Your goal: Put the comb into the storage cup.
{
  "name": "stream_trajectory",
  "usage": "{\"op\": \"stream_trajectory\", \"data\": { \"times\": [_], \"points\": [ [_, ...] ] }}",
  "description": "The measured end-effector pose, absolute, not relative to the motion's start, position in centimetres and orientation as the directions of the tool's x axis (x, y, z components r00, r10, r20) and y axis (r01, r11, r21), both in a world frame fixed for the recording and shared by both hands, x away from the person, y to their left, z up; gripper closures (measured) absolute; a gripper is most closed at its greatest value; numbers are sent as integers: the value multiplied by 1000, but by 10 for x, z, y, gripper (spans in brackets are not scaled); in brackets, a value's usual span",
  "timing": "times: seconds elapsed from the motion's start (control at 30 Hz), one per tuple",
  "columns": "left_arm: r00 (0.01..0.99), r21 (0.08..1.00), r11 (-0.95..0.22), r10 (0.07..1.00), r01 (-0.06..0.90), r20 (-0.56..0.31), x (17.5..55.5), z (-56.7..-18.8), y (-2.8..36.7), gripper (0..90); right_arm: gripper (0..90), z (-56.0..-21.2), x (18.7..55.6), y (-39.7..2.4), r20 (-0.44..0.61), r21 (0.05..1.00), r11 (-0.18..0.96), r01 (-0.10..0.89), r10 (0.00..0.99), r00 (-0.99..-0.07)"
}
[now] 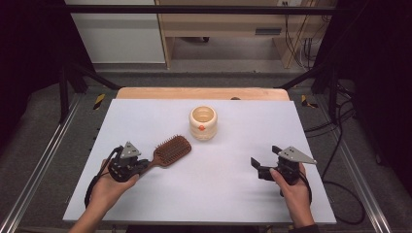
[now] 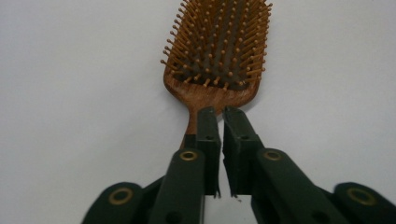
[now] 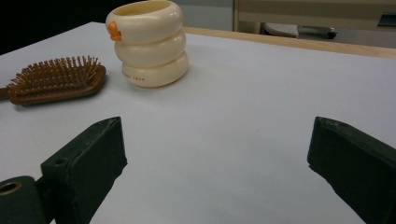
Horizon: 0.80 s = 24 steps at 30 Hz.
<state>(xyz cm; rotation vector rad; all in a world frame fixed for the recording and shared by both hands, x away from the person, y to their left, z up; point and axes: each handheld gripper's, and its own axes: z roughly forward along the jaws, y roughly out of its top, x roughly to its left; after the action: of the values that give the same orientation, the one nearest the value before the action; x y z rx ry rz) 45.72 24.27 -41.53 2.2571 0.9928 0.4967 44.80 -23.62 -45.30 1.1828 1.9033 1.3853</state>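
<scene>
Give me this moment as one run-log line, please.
left gripper jaws barely apart at hairbrush handle | right gripper open, empty | cream pot upright

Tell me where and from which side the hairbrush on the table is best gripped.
Probably by its narrow wooden handle, coming from the handle end near the person's left. The hairbrush lies flat, bristles up, and its wide paddle head looks too broad. The left gripper already has its jaws at the handle, where it meets the head.
</scene>
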Motion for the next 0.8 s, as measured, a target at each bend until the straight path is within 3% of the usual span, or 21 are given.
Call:
{"op": "stream_trajectory", "data": {
  "times": [0.03, 0.1, 0.13, 0.17, 0.3, 0.47, 0.8],
  "points": [
    [650, 662, -537, 754, 522, 99, 458, -413, 242, 720, 47, -453, 448, -236, 91, 929, 105, 354, 864, -496],
    [654, 655, -554, 747, 514, 118, 461, -408, 241, 681, 46, -453, 448, -236, 91, 929, 105, 354, 864, -496],
    [653, 653, -556, 748, 514, 122, 462, -406, 240, 543, 47, -453, 448, -236, 91, 928, 107, 356, 863, -497],
    [650, 652, -554, 750, 518, 121, 464, -405, 240, 543, 47, -453, 448, -236, 91, 928, 107, 356, 863, -497],
    [643, 647, -548, 757, 530, 113, 469, -404, 239, 333, 47, -454, 448, -236, 93, 928, 106, 358, 863, -496],
    [645, 636, -534, 761, 556, 75, 477, -407, 238, 167, 46, -454, 448, -236, 91, 927, 108, 359, 864, -495],
    [653, 622, -534, 756, 573, 48, 494, -420, 236, 86, 46, -454, 449, -235, 88, 926, 113, 360, 862, -498]
  ]
}}
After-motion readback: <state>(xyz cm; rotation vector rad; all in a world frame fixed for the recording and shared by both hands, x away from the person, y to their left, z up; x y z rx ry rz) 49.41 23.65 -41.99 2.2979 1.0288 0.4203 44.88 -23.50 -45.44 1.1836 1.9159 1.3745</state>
